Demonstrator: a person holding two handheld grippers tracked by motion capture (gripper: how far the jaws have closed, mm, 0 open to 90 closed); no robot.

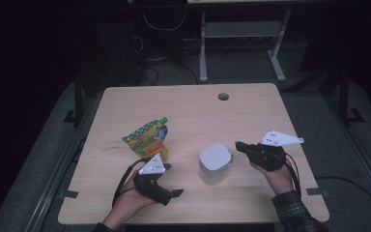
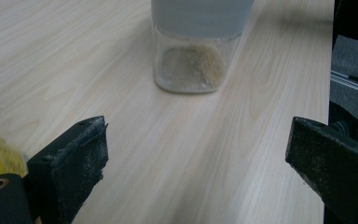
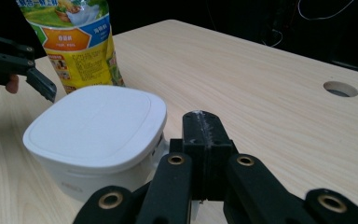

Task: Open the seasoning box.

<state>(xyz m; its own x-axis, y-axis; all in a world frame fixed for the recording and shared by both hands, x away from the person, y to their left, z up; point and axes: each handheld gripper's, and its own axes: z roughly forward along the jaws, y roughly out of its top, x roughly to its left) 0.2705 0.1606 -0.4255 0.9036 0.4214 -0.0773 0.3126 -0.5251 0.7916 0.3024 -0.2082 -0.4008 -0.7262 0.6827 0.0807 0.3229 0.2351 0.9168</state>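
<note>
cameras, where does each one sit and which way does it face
High view: above the person's side, looking forward and down on the table; both hands and forearms show.
Left gripper view: on the left gripper, facing the jar; open fingers show.
Right gripper view: on the right gripper, facing jar and pouch; shut fingers show.
Shared: the jar.

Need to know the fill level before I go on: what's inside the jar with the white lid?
Through the jar's clear wall, a low heap of tan granules sits at the bottom. The white lid hides the upper part, so nothing there can be judged.
</note>
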